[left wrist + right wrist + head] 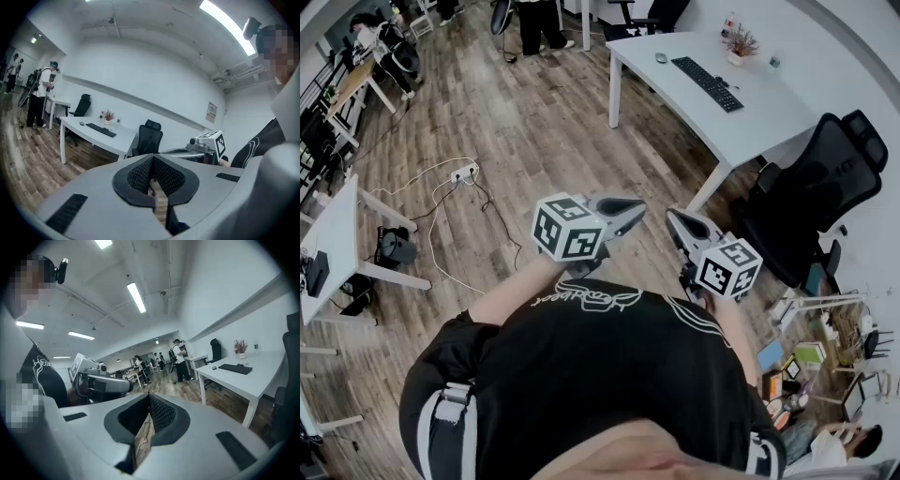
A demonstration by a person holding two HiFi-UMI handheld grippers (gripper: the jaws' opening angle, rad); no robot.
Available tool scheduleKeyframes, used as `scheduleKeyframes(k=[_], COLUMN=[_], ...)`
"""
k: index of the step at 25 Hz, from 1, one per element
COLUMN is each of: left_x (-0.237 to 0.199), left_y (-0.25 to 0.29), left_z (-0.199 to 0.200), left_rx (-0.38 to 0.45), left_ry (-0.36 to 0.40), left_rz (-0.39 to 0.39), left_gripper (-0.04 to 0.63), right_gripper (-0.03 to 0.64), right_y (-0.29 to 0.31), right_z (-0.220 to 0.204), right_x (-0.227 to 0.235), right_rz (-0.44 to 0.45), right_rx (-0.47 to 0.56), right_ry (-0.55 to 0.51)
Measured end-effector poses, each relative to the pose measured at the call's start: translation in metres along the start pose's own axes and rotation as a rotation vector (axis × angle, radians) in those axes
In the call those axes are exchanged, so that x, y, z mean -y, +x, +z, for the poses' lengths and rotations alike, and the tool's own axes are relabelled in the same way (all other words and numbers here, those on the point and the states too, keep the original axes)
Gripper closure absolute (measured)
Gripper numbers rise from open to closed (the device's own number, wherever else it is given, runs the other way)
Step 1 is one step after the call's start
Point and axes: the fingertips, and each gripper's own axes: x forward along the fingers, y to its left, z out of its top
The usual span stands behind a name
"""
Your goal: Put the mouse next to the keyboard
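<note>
A dark mouse (661, 57) lies on the white table (769, 122) at the far right, a short gap to the left of the black keyboard (706, 82). Both show small in the left gripper view, mouse (81, 123) and keyboard (101, 130), and in the right gripper view, mouse (214, 367) and keyboard (235, 368). I hold both grippers close to my chest, far from the table. The left gripper (636, 208) is shut and holds nothing, its tips meeting (152, 161). The right gripper (673, 219) is also shut and bare (149, 401).
A potted plant (738, 42) stands behind the keyboard. A black office chair (825, 187) sits by the table's near end. Cables and a power strip (465, 173) lie on the wooden floor at left. People stand at the room's far end (40, 93).
</note>
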Motion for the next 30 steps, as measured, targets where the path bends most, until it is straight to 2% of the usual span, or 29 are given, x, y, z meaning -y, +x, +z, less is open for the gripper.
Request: scheduleKeyframes(k=[12, 17, 23, 26, 30], left_x=[0.019, 0.018, -0.007, -0.029, -0.066], left_y=[0.021, 0.025, 0.036, 0.045, 0.064], left_z=[-0.014, -0.019, -0.023, -0.020, -0.012], left_rx=[-0.015, -0.028, -0.022, -0.024, -0.029], left_ry=[0.011, 0.005, -0.026, -0.037, -0.042], left_rz=[0.012, 0.010, 0.018, 0.016, 0.000], left_gripper=[0.589, 0.589, 0.589, 0.589, 0.589], right_gripper=[0.607, 0.607, 0.606, 0.606, 0.606], right_y=[-0.023, -0.024, -0.007, 0.010, 0.037], right_z=[-0.008, -0.001, -0.009, -0.011, -0.009], right_x=[0.007, 0.010, 0.032, 0.052, 0.084], right_rz=[0.010, 0.027, -0.001, -0.012, -0.054], right_rx=[0.009, 0.077, 0.047, 0.034, 0.012], right_ry=[-0.022, 0.024, 0.013, 0.028, -0.001])
